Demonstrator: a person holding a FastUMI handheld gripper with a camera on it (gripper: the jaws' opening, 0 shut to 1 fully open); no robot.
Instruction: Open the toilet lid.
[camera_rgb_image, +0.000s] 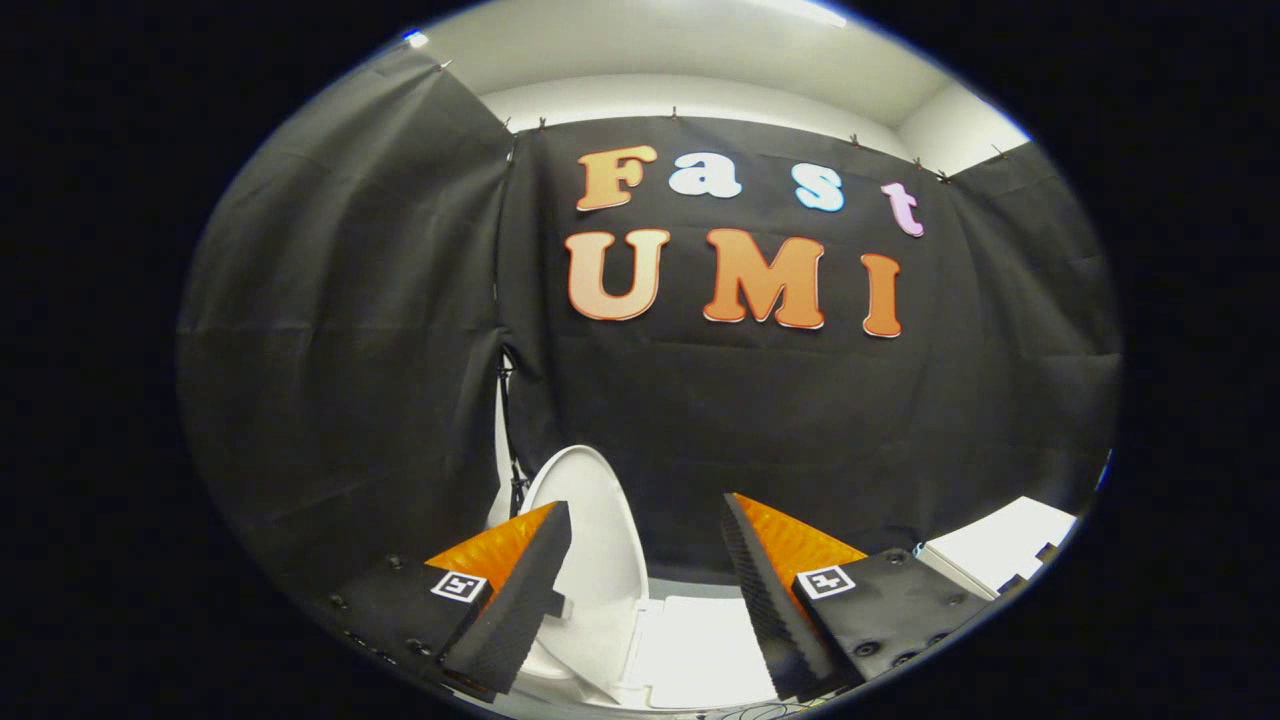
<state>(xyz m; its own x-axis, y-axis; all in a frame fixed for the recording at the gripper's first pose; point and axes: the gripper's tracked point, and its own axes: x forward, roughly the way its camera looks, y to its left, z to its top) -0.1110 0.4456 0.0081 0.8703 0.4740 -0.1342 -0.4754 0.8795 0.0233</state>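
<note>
gripper (645, 560) spread wide (holding nothing) | smooth oval toilet lid (595, 530) raised upright

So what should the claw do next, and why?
Probably just pull back a little. The toilet lid already stands upright against the black cloth wall, beyond the open claw, whose fingers hold nothing. The lid rises just behind the left finger; I cannot tell whether they touch, so backing straight away seems safest.

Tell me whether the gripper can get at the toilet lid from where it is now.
Probably yes. The gripper is open, and the raised white toilet lid stands just ahead of its fingers, nearer one of them, with nothing between. The lid already looks upright against the black cloth wall.
</note>
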